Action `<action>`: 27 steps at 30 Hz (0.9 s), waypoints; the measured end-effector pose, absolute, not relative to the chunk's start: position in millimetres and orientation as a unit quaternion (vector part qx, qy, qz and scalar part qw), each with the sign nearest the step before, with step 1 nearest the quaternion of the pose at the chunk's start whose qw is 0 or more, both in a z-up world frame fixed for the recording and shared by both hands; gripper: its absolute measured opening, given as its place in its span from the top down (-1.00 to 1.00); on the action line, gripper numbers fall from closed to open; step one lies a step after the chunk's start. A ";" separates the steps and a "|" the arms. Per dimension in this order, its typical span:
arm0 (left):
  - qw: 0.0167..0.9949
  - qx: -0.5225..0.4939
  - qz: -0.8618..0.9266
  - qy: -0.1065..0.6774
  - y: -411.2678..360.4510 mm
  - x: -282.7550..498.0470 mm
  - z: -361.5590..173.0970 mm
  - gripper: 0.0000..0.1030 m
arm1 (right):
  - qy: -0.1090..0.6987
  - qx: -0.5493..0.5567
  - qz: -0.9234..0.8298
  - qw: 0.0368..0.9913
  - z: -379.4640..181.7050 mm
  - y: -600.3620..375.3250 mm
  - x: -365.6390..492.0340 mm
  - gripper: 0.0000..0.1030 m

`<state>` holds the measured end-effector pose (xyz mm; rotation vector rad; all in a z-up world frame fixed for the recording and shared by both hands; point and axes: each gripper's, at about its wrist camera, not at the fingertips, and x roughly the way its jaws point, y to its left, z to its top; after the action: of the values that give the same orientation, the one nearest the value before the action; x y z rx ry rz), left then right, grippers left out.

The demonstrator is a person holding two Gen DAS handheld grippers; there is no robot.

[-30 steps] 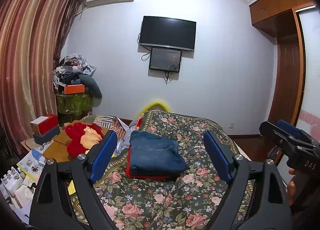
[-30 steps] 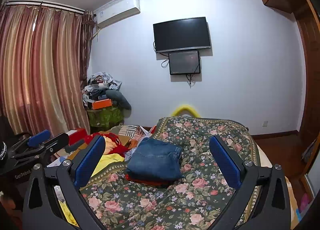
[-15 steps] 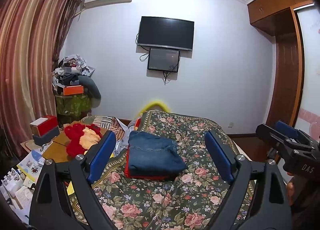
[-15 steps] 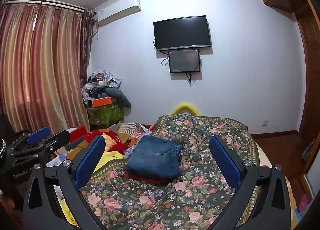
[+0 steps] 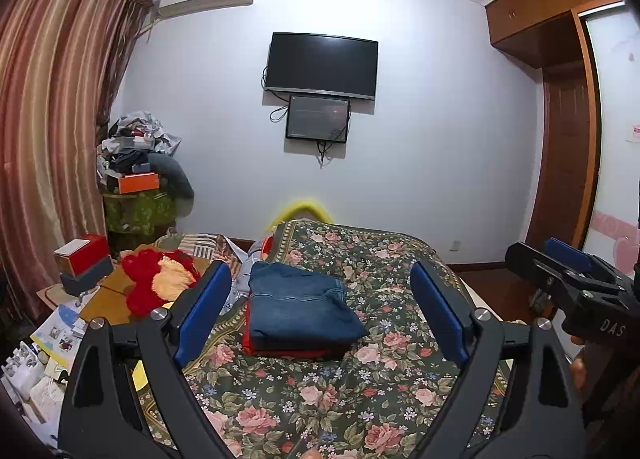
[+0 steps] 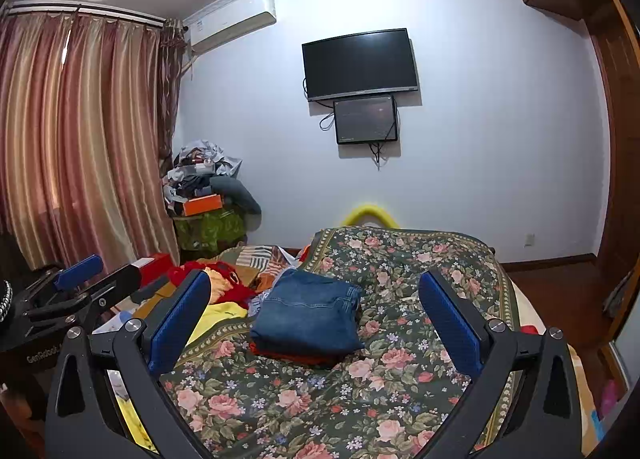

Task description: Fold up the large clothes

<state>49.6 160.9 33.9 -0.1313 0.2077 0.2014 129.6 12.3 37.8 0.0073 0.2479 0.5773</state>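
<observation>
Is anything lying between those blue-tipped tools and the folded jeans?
Only bare flowered bedspread lies between each open tool and the jeans, as both views show.

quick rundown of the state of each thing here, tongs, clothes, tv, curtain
left tongs: open, empty
right tongs: open, empty
jeans: folded, on top of the stack
red garment: folded, under the jeans
tv: off
curtain: drawn shut
</observation>
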 end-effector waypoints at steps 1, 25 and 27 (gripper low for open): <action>0.987 -0.066 0.100 0.103 160.9 49.6 33.8 -0.77 | 0.122 0.004 0.284 0.951 37.5 12.2 129.6 -1.00; 0.988 -0.069 0.085 0.111 159.8 53.3 32.3 -0.83 | 0.129 0.005 0.280 0.951 34.6 13.1 132.1 -1.00; 0.988 -0.069 0.086 0.111 159.0 53.2 32.3 -0.83 | 0.132 0.005 0.281 0.951 33.7 14.5 132.4 -1.00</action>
<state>53.2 159.0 32.3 -0.1379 0.2234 0.1722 132.4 14.5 33.7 0.0105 0.2675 0.5709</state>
